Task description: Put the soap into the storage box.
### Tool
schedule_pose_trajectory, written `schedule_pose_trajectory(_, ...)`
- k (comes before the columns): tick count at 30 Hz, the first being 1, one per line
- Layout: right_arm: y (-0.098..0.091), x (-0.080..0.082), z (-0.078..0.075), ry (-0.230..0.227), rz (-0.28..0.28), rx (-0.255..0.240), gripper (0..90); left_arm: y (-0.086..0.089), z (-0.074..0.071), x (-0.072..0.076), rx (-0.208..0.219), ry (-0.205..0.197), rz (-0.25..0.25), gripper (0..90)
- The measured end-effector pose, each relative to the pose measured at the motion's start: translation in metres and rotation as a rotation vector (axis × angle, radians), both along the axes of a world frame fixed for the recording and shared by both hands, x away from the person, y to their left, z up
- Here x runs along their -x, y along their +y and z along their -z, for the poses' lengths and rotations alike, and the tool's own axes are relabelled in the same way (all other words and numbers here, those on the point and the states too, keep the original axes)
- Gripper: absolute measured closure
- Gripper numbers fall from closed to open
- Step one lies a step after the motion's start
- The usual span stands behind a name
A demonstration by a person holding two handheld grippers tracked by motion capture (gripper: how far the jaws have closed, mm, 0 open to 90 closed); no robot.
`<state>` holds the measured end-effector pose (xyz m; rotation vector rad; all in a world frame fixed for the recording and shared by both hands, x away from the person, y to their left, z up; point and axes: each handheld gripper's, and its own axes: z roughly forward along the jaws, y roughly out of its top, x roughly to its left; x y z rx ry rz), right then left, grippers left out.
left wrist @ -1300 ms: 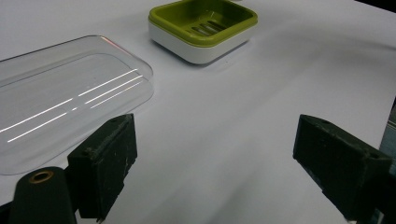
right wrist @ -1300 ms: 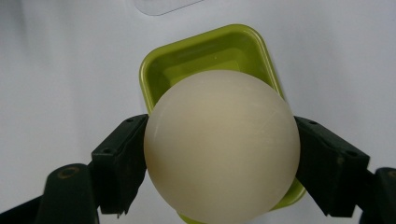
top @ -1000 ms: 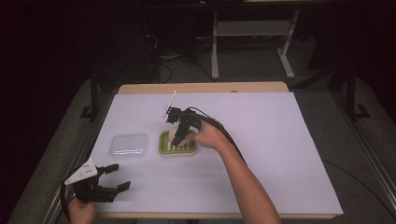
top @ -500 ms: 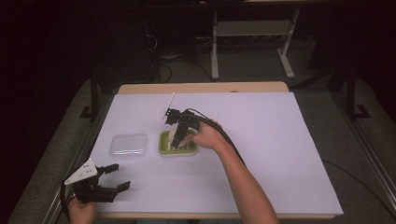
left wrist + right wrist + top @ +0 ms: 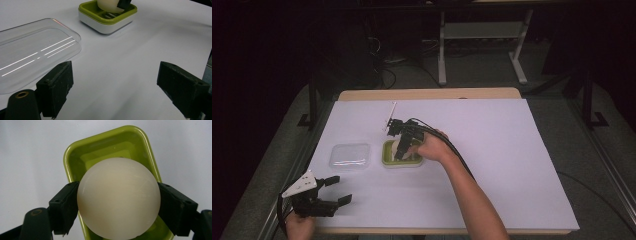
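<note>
My right claw [image 5: 117, 202] is clamped on the cream soap [image 5: 118, 198], one jaw pressed to each side, holding it over the green soap dish [image 5: 105, 147] near the middle of the white table [image 5: 512, 150]. My left claw [image 5: 329, 192] rests with its jaws spread wide at the near left corner (nothing between them), just short of the clear lid [image 5: 32, 57].
</note>
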<state>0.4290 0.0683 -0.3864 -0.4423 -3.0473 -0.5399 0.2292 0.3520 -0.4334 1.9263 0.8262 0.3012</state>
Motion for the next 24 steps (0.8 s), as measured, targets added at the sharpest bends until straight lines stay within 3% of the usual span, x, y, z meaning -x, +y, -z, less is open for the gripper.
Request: schedule_pose_trajectory(24, 0.0029, -0.0006, 0.0050, 0.000, -0.003, 0.022, 22.0, 0.0008, -0.0008, 0.0006, -0.001, -0.006, -0.004, 12.8)
